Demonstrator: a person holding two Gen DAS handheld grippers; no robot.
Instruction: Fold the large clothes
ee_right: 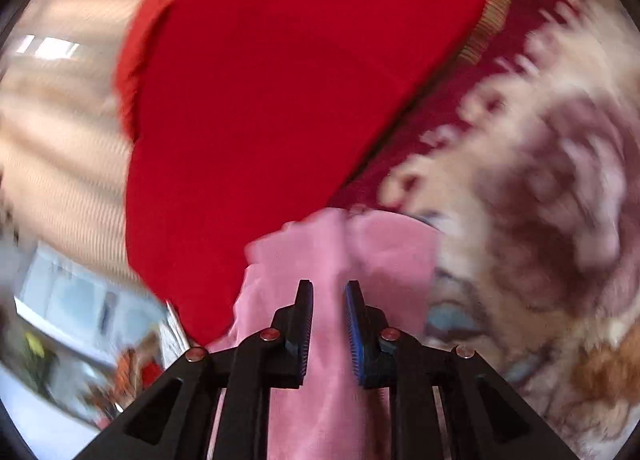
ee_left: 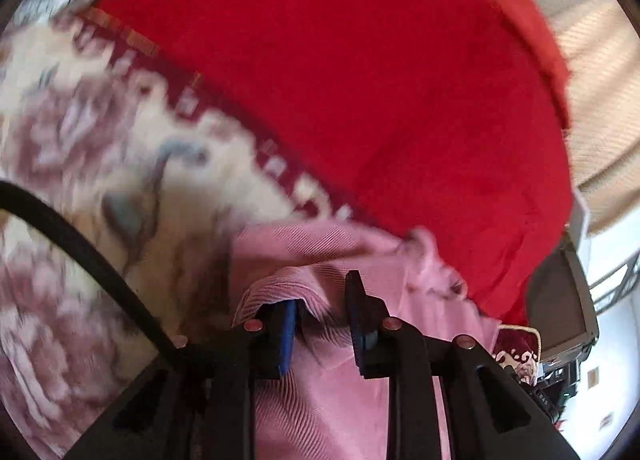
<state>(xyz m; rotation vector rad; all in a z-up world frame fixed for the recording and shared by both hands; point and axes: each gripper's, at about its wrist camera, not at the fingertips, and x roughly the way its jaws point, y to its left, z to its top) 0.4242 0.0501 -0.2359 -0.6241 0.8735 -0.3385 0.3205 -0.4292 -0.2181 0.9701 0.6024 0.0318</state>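
both jaws are clamping pink ribbed cloth [ee_left: 352, 380]: left gripper [ee_left: 322, 308] and right gripper [ee_right: 329, 312], over the red cloth [ee_left: 340, 79] on the floral blanket [ee_left: 80, 159].

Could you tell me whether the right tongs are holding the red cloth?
No, the right tongs are closed on the pink garment, while the red cloth lies beyond it.

both grippers clamped on pink cloth — left gripper [ee_left: 325, 314] jaws wider, right gripper [ee_right: 329, 318] jaws narrower
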